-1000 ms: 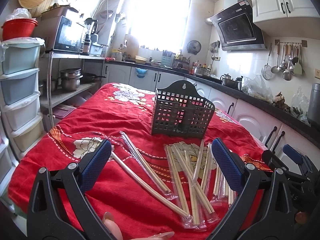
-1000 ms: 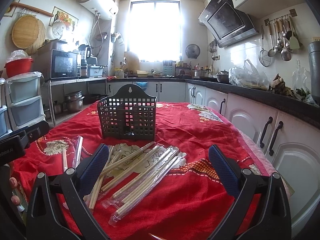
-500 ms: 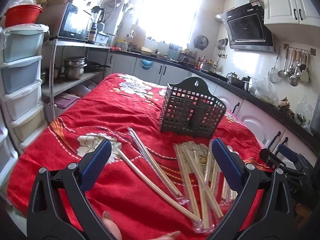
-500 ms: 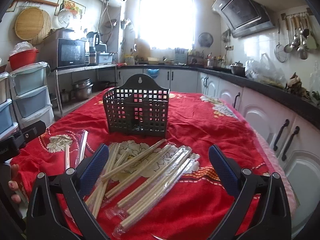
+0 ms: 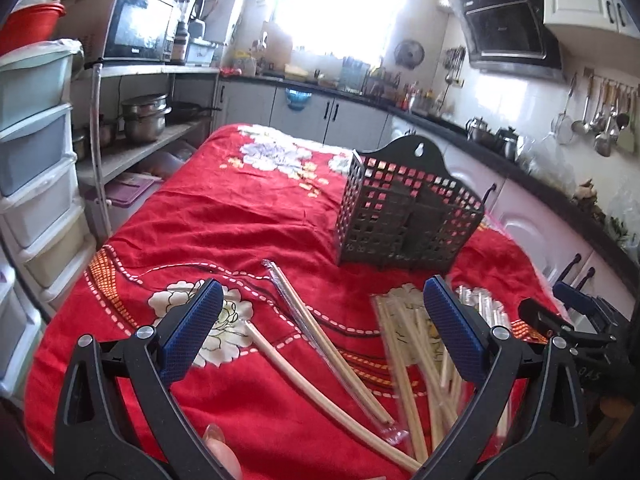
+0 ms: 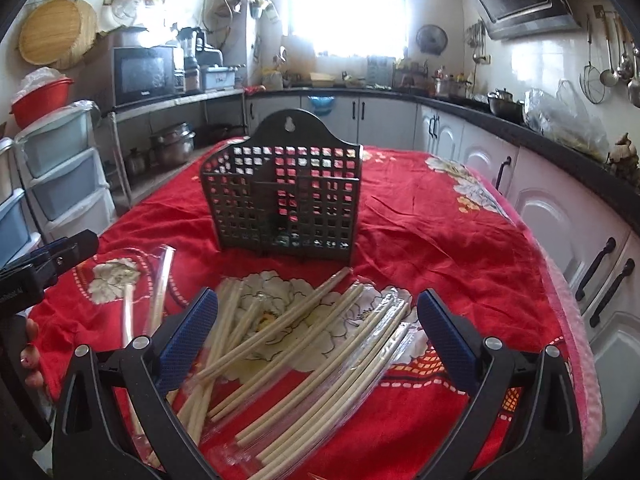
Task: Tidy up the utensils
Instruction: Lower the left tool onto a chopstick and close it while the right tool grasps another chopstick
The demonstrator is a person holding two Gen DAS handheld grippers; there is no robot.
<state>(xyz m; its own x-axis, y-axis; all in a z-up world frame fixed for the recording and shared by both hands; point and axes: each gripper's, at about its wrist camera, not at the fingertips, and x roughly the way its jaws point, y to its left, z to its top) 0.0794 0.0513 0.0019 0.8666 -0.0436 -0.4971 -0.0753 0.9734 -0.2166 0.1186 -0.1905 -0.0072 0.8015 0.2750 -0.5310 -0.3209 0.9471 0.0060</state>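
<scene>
Left gripper (image 5: 322, 330): jaws apart, nothing between them, held above the red floral tablecloth (image 5: 224, 216). Below it, one bare chopstick (image 5: 320, 392) and a plastic-sleeved pair (image 5: 324, 344) lie apart from the rest. Centre: black perforated utensil holder (image 6: 282, 196) upright on the cloth, empty as far as visible. Just in front of it, a loose heap of wrapped chopsticks (image 6: 304, 360). Right gripper (image 6: 316, 334): jaws apart, empty, over that heap.
</scene>
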